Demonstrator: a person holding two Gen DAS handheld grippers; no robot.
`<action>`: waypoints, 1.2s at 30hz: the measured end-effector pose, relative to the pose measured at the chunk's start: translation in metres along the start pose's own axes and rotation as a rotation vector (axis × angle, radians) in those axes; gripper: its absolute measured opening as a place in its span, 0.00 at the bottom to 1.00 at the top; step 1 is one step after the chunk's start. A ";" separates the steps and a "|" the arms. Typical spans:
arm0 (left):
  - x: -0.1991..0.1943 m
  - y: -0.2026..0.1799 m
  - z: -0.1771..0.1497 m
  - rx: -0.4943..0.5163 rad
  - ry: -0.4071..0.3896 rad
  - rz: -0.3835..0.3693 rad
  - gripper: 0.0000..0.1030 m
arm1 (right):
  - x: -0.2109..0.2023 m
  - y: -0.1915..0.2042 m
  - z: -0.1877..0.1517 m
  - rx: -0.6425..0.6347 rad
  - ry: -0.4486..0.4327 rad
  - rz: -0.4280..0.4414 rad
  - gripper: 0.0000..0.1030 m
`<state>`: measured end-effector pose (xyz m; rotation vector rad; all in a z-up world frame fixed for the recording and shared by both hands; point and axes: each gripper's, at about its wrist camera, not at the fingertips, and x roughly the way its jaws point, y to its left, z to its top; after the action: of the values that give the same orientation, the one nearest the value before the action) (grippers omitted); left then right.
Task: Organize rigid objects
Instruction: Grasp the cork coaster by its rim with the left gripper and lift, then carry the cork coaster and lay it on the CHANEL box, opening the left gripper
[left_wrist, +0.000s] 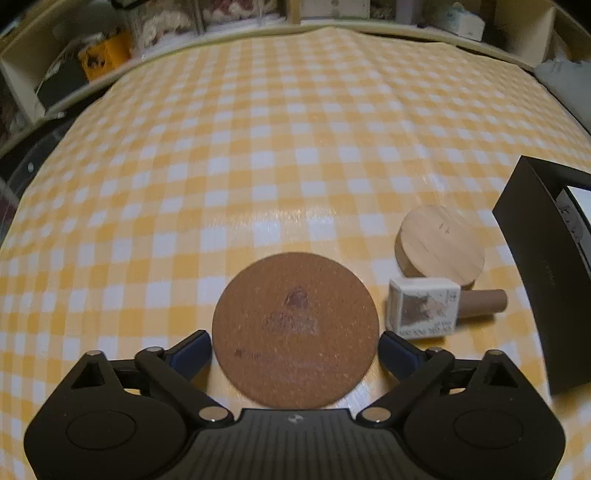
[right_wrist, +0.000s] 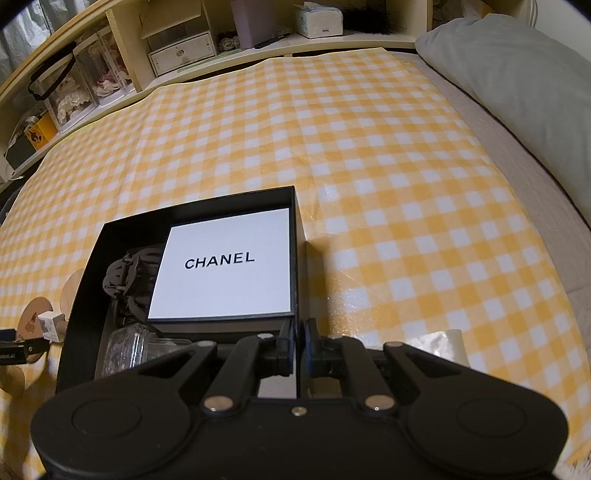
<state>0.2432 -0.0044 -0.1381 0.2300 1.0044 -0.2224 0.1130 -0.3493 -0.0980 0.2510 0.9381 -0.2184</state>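
My left gripper (left_wrist: 295, 349) spans a round cork coaster (left_wrist: 295, 328), and both blue pads touch its edges at the widest part. A shadow beneath the coaster suggests that it is off the checked cloth. To its right lie a pale wooden block (left_wrist: 439, 247) and a small white nail-polish bottle (left_wrist: 421, 306) with a brown cap. My right gripper (right_wrist: 300, 343) is shut on the near right wall of the open black box (right_wrist: 297, 236). In the box are a white Chanel box (right_wrist: 225, 266), a dark hair claw (right_wrist: 125, 280) and a clear container (right_wrist: 125, 347).
A yellow-and-white checked cloth (right_wrist: 369, 147) covers the surface. A grey pillow (right_wrist: 517, 92) lies at the far right. Cluttered shelves (right_wrist: 177, 48) run along the back. A white object (right_wrist: 450, 343) sits just right of my right gripper.
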 end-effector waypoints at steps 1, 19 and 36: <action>0.003 -0.002 0.000 0.008 -0.019 -0.001 0.97 | 0.000 0.000 0.000 0.002 0.000 0.002 0.06; -0.030 0.017 0.015 -0.122 -0.148 -0.030 0.95 | 0.001 0.001 -0.001 -0.020 -0.004 -0.016 0.04; -0.091 -0.051 0.023 -0.150 -0.226 -0.330 0.95 | 0.001 0.003 -0.001 -0.020 -0.004 -0.017 0.04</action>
<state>0.1998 -0.0523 -0.0538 -0.0989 0.8249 -0.4613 0.1133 -0.3466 -0.0990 0.2243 0.9379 -0.2250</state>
